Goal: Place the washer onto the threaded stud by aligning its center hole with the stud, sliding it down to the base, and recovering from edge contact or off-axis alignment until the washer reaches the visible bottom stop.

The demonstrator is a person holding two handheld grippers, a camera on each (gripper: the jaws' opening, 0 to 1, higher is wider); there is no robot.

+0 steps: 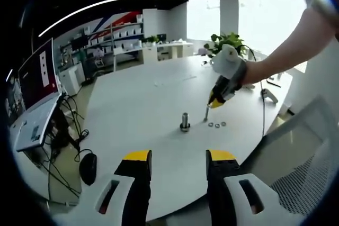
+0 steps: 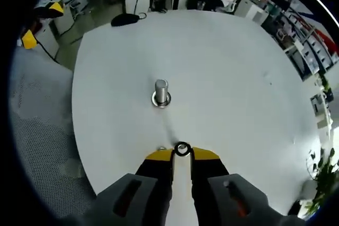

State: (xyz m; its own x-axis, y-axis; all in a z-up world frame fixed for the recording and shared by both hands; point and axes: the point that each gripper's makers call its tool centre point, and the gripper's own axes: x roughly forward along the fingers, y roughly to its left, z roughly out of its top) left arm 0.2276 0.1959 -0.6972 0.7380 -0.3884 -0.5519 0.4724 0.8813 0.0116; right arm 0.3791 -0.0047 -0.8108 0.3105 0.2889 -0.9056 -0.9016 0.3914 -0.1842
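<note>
Yellow-tipped right gripper (image 2: 181, 154) fingers pinch washer (image 2: 182, 148), short of stud (image 2: 161, 93).

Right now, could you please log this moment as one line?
right claw: shut on washer | stud: bare, upright on table | left claw: open, idle | spare washers: beside stud

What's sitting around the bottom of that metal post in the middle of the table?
A ring-shaped base or washer circles the foot of the threaded stud on the white table. Whether more washers are stacked beneath it cannot be made out.
</note>
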